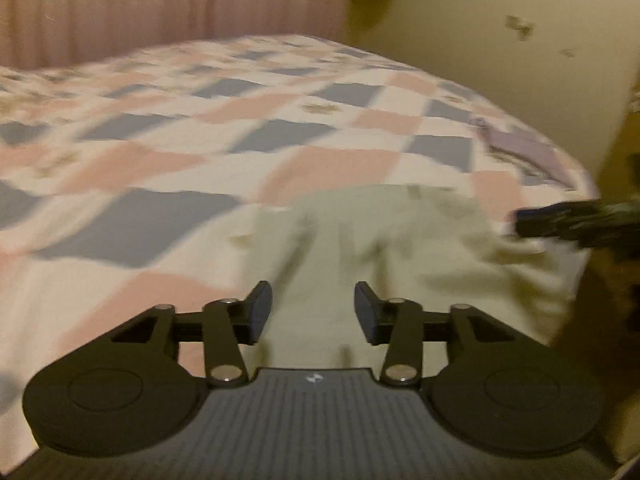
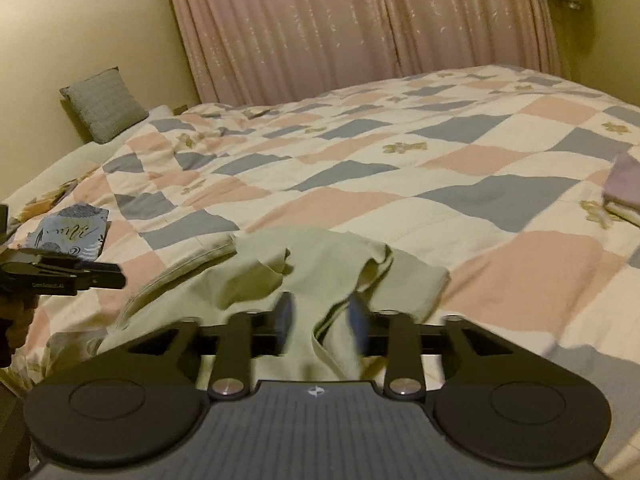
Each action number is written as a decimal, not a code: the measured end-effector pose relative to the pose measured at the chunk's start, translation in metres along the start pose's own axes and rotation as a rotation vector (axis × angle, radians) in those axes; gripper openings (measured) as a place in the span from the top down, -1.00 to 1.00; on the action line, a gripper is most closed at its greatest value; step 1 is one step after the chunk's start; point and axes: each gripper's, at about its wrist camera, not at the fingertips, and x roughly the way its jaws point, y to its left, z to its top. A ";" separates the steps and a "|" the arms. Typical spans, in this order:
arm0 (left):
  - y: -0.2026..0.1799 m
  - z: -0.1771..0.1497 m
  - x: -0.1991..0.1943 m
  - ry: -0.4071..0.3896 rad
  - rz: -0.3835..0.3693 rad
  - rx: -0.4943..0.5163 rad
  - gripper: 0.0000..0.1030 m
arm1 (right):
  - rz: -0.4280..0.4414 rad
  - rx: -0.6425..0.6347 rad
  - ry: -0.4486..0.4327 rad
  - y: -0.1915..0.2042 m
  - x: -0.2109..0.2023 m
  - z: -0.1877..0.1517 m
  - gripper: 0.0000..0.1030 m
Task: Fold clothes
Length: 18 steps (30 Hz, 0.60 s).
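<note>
Evidently I was just starting: my left gripper (image 1: 313,312) gaped empty above the pale green garment (image 1: 404,256). My right gripper (image 2: 320,322) stood part-open astride a raised fold, blur hiding any pinch. Next, I judged, both needed firm edge grips.

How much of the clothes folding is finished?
Some looks done: a folded purple pile sits at the quilt's far side. In hand: a crumpled pale green garment, with the right tongs and left tongs both open over it. Left: grabbing and folding it.

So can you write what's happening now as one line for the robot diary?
left gripper open | right gripper open | pale green garment crumpled, unfolded | checkered quilt underneath
</note>
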 end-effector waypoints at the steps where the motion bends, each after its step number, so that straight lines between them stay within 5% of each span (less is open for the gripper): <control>1: -0.002 0.003 0.011 0.013 -0.031 -0.004 0.19 | 0.006 0.003 0.009 -0.002 0.007 0.002 0.02; 9: 0.002 0.020 0.066 0.059 0.189 0.178 0.21 | 0.055 0.044 0.053 -0.021 0.050 0.014 0.02; 11: 0.007 0.021 0.076 0.086 0.211 0.208 0.59 | 0.068 0.058 0.055 -0.026 0.058 0.017 0.03; 13: 0.016 0.023 0.080 0.102 0.199 0.196 0.85 | 0.068 0.066 0.061 -0.029 0.067 0.020 0.24; 15: 0.026 0.027 0.074 0.084 0.209 0.173 0.93 | 0.049 0.070 0.068 -0.029 0.074 0.023 0.76; 18: 0.041 0.036 0.059 0.043 0.206 0.129 0.97 | 0.075 0.060 0.032 -0.025 0.063 0.028 0.85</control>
